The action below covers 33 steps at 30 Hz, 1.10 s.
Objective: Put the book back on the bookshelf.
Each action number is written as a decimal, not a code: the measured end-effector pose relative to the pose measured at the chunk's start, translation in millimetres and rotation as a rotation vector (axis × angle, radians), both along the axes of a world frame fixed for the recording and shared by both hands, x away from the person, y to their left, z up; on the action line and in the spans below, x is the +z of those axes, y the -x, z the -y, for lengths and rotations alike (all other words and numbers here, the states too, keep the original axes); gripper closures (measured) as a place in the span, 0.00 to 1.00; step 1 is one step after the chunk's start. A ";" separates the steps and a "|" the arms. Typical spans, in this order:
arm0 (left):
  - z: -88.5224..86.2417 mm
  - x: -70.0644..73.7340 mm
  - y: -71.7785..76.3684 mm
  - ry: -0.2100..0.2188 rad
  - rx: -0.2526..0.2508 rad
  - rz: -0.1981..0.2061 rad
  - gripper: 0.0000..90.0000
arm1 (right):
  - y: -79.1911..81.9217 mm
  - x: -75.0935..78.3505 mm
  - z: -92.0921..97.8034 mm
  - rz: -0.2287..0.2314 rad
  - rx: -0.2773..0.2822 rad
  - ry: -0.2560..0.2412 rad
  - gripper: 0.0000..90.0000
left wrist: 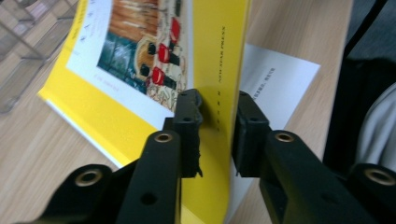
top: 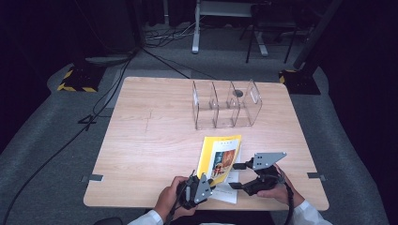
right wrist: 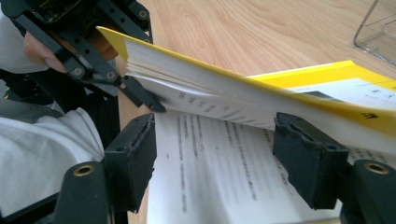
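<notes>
A yellow book (top: 219,158) lies near the front edge of the wooden surface (top: 141,154), well in front of the clear acrylic file rack (top: 226,104), with a white printed sheet (top: 225,193) spread beneath its near end. The left tongs (top: 210,183) are clenched on the book's spine at its near corner, one jaw on the pictured cover and the other on the back, as the left gripper view shows (left wrist: 217,123); that corner is raised off the surface, the pages fanning slightly. The right tongs (top: 233,186) stand released beside the book's near right edge, low over the white sheet. In the right gripper view (right wrist: 215,140) their jaws are spread wide, with the lifted book (right wrist: 261,93) crossing just above and between them and the sheet (right wrist: 215,177) lying between them.
</notes>
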<state>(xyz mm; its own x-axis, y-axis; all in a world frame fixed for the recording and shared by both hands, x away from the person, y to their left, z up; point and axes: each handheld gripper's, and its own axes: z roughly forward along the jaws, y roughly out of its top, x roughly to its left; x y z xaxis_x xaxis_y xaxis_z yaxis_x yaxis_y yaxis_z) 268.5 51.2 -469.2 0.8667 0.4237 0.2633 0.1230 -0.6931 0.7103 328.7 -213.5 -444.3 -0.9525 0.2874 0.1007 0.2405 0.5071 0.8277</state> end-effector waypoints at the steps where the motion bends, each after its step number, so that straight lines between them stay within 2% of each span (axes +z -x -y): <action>1: -3.7 -1.1 -1.1 0.000 0.007 -0.001 0.89 | -0.3 0.3 0.7 -0.003 0.001 -0.001 0.35; 6: -23.7 -0.4 -8.5 0.039 -0.005 -0.035 0.92 | 0.9 2.9 3.9 0.031 0.008 -0.012 0.34; 11: -37.9 0.1 -13.5 0.048 -0.031 -0.064 0.92 | 3.8 12.0 0.6 0.132 0.013 -0.015 0.32; 13: -42.5 1.2 -15.4 0.043 -0.037 -0.069 0.92 | 0.7 14.8 -5.3 0.185 0.034 0.001 0.30; 16: -50.5 2.6 -17.9 0.033 -0.050 -0.069 0.92 | -8.8 12.8 -14.9 0.194 0.065 0.012 0.30; 18: -53.7 2.8 -19.1 0.033 -0.054 -0.076 0.92 | -14.1 9.1 -22.6 0.237 0.087 0.065 0.31; 20: -64.0 3.9 -24.0 0.042 -0.056 -0.096 0.91 | -17.1 6.8 -26.1 0.237 0.104 0.081 0.32; 23: -77.5 5.8 -30.4 0.056 -0.054 -0.116 0.90 | -24.8 -1.1 -33.3 0.266 0.090 0.151 0.37; 25: -84.9 6.1 -33.7 0.047 -0.054 -0.123 0.89 | -28.6 -7.1 -34.0 0.293 0.077 0.181 0.44; 27: -93.1 6.3 -37.2 0.044 -0.049 -0.131 0.88 | -34.2 -12.8 -33.2 0.306 0.035 0.216 0.46; 30: -105.5 8.0 -43.2 0.049 -0.030 -0.138 0.87 | -42.0 -19.8 -28.4 0.317 0.006 0.233 0.56; 31: -105.5 8.0 -43.2 0.049 -0.030 -0.138 0.87 | -42.0 -19.8 -28.4 0.317 0.006 0.233 0.56; 32: -110.0 8.5 -46.0 0.052 -0.018 -0.139 0.87 | -44.4 -20.9 -27.0 0.313 0.002 0.228 0.63; 33: -116.1 8.6 -50.0 0.067 0.011 -0.139 0.85 | -48.1 -21.8 -24.4 0.327 0.012 0.194 0.72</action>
<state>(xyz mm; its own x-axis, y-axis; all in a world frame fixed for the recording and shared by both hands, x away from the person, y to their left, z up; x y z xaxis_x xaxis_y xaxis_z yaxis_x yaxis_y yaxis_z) 318.5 167.3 -460.6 0.8882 0.4457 0.1119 0.2306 -0.6429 0.7305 376.8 -189.1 -466.1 -0.9286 0.2600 -0.2648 -0.0276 0.6632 0.7480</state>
